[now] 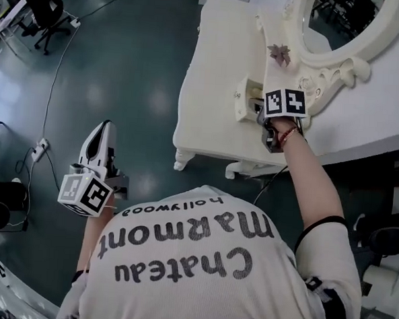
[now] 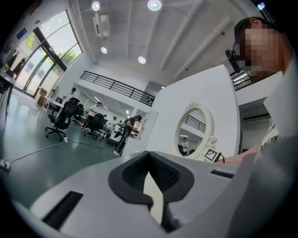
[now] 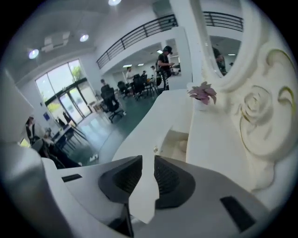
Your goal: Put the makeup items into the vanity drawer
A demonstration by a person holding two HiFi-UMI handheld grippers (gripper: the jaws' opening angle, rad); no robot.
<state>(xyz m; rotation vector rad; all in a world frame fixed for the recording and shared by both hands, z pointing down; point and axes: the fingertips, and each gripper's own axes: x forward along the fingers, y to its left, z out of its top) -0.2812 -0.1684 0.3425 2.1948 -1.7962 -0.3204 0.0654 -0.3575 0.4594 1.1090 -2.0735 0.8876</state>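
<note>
The white vanity (image 1: 209, 115) stands ahead of me with its small drawer (image 1: 247, 101) pulled open. My right gripper (image 1: 269, 107) hangs over the vanity top just right of that drawer, mostly hidden under its marker cube. In the right gripper view the jaws (image 3: 145, 160) stand a narrow gap apart with nothing between them, aimed down past the drawer (image 3: 179, 142). Something pale lies in the drawer; what it is I cannot tell. My left gripper (image 1: 106, 126) floats over the floor far left of the vanity, its pads (image 2: 160, 174) meeting at the tips (image 2: 149, 155), empty.
An oval mirror (image 1: 343, 22) in a carved frame rises at the vanity's back, with a small pink plant (image 1: 281, 54) beside it. A cable and power strip (image 1: 40, 149) lie on the dark floor at left. Office chairs (image 1: 47, 8) stand far left.
</note>
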